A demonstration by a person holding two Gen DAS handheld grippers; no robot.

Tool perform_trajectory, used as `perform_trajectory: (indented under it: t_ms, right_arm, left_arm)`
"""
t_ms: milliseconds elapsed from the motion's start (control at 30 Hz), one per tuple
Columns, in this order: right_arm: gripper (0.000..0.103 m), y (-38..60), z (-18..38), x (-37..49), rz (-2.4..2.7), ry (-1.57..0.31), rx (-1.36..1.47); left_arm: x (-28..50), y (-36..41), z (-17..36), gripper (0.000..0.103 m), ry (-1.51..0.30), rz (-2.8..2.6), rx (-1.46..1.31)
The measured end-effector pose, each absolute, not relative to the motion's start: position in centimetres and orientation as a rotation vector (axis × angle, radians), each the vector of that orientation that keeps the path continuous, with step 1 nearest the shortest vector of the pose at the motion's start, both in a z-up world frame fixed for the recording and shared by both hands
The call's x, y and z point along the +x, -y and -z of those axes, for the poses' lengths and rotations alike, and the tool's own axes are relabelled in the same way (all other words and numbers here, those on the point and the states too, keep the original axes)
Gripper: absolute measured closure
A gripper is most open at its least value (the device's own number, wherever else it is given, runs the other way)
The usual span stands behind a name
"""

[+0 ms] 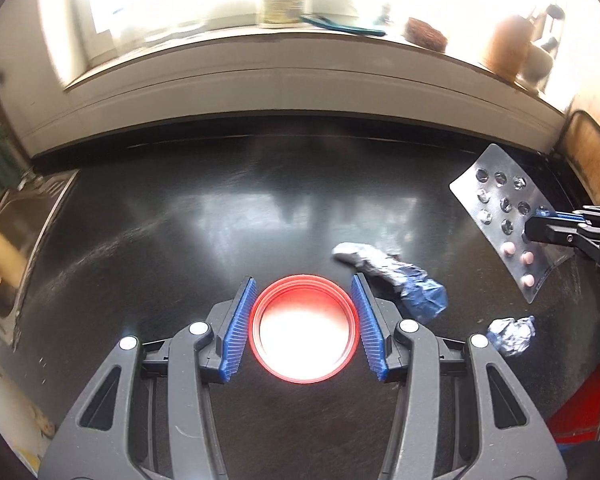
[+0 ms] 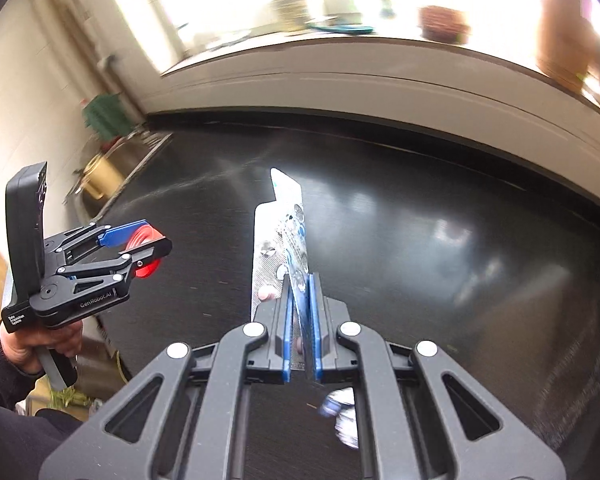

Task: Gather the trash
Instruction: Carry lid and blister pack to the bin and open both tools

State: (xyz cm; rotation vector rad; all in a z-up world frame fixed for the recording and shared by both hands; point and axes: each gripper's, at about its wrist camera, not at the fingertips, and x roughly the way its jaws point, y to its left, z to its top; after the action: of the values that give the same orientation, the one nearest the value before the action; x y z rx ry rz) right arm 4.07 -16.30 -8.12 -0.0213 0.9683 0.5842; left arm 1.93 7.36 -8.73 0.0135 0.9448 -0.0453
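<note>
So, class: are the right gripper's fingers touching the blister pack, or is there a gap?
Touching. The right wrist view shows the blister pack pinched between the blue fingers of the right gripper, lifted off the black counter.

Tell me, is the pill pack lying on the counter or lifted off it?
Lifted. The right gripper is shut on the pill pack, which stands on edge above the counter.

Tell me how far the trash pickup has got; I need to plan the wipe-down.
Nothing visibly binned yet. In hand: left gripper holds the red lid, right gripper pinches the blister packs, lifted off the counter. Left on it: a foil wrapper and a foil ball.
</note>
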Motion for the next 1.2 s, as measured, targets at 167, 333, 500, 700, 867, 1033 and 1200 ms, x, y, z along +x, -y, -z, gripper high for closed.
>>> perform_trajectory:
  t_ms: [167,333,500,700,867,1033,1200]
  right_arm:
    - [0.095,7.6,8.5,3.6,-0.75,-0.994,-0.107]
    - [0.094,-2.0,9.9,1.0,-0.93,-1.033,-0.221]
    - [0.094,-11.2,11.8,-3.1,-1.106,-1.096,-0.344]
    - [0.095,-20.2,15.1,-9.6,-1.264,-1.163,-0.498]
    - [0.095,-25.3,17.5,-13.7,-1.318,-1.203,-0.592]
    - [0.094,-29.2,20.4,-16.0,-1.299,-1.234,-0.667]
    - [0.094,-32.8,23.3,-16.1,-1.251,-1.262,-0.719]
  left_arm:
    - [-1.9,-13.6,8.8,0.055,-0.952,-0.098,-0.061]
    - [-7.2,-20.1,9.6,0.055,-0.967,-0.263,-0.15]
    - [-14.3,-25.9,11.5,0.055,-0.992,-0.432,-0.247]
    - [-22.7,-31.0,15.3,0.055,-1.044,-0.582,-0.372]
    - [-27.1,-33.8,18.5,0.055,-1.067,-0.633,-0.438]
    - [-29.2,-36.7,22.4,0.055,-1.074,-0.633,-0.509]
    - [-30.0,-38.4,25.0,0.055,-1.083,-0.612,-0.539]
